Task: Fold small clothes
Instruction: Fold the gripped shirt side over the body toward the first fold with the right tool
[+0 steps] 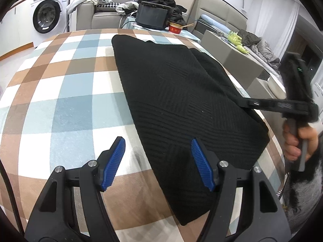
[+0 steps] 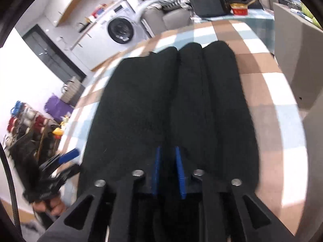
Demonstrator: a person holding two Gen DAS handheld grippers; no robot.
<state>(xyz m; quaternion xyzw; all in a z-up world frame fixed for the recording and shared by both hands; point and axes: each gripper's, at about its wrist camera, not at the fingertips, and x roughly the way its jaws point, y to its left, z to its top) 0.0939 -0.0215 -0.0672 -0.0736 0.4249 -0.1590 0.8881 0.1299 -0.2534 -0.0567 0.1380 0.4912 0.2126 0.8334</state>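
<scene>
Black knit garment (image 1: pixel 181 100) is lying folded on your checked tablecloth (image 1: pixel 66 104). Your left gripper (image 1: pixel 157 163) is hovering released over its near edge; your right gripper (image 2: pixel 168 171) is blurring, jaws narrow, grip unclear. A red tub (image 1: pixel 175 28) is sitting beyond.

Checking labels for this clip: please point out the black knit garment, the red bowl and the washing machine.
black knit garment (image 1: pixel 181 100), left wrist view, middle of its ribbed top.
red bowl (image 1: pixel 175 28), left wrist view, its side wall.
washing machine (image 1: pixel 46 17), left wrist view, its round door.
</scene>
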